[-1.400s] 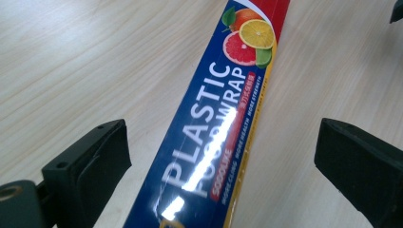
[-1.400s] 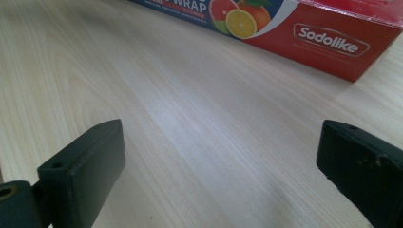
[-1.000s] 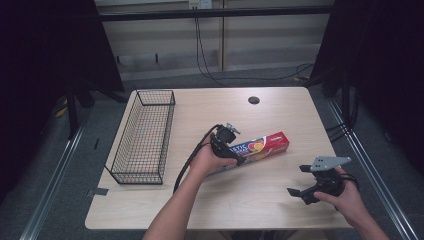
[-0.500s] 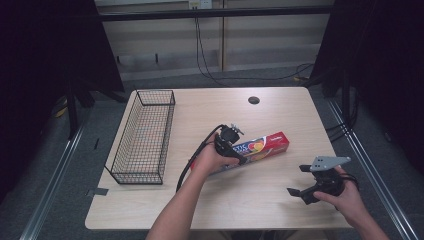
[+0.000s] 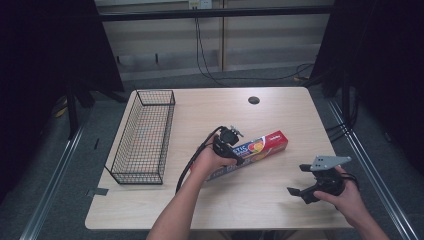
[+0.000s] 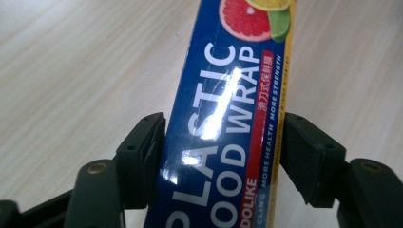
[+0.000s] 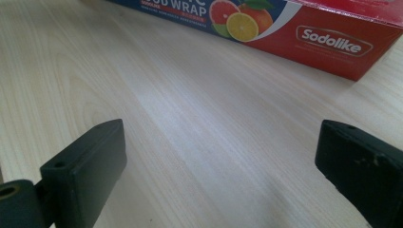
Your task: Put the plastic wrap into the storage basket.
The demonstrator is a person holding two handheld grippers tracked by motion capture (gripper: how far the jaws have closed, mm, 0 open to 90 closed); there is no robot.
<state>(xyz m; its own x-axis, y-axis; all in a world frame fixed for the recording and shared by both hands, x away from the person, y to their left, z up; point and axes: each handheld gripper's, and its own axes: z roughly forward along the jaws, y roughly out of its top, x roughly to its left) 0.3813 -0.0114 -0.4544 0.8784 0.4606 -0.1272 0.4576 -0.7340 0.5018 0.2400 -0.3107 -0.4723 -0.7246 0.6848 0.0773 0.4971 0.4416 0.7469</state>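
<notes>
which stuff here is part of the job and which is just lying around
In the job:
- plastic wrap box
- left tongs, jaws just closing, pressing the box sides

Lying about:
- wire basket
- right tongs, open over bare table

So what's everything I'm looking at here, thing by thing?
Table: one, pale wood, centre of the high view.
Wire basket: one, black, on the table's left side.
Plastic wrap box: one, blue and red with fruit pictures, lying flat mid-table.
Round hole: one, dark, near the table's far edge.
Cables: black, on the floor behind the table.
Left gripper: one, black; its jaws have just been closing, both pads on the box's sides.
Right gripper: one, black, jaws wide apart over bare table.
</notes>
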